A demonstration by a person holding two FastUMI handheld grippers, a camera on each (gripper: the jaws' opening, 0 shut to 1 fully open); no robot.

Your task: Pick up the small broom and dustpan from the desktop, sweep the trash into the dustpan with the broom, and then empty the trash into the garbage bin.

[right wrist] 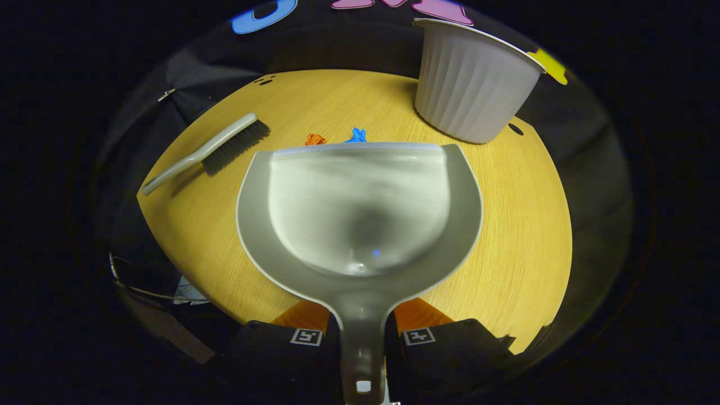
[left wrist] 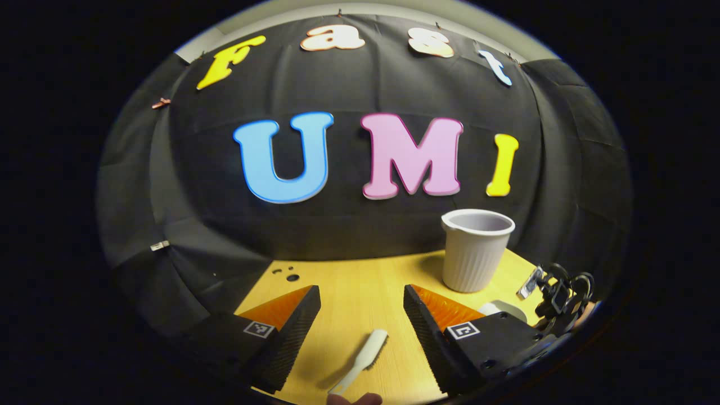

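Wooden worktop [right wrist: 523,225], round-looking through the fisheye, carrying all items. In the right gripper view, the grey dustpan [right wrist: 360,208] lies across the middle of the worktop, its open lip facing away from the camera and its handle running back between the right tongs [right wrist: 363,337], whose two fingers are clamped on that handle from either side. A pale ribbed garbage bin [right wrist: 472,84] stands upright on the far right part of the worktop, apart from the dustpan; in the left gripper view the same bin [left wrist: 477,250] stands ahead and to the right. The small broom [right wrist: 211,149] lies on its side to the left of the dustpan, bristles toward the far end, handle pointing toward the near left edge, not touching the pan. In the left gripper view the left tongs [left wrist: 361,320] stand wide apart and hold nothing, with the broom's pale handle [left wrist: 361,360] lying on the worktop in the gap between the fingers, near the lower edge. Two bits of trash, one orange [right wrist: 315,139] and one blue [right wrist: 356,135], lie just beyond the dustpan's lip.
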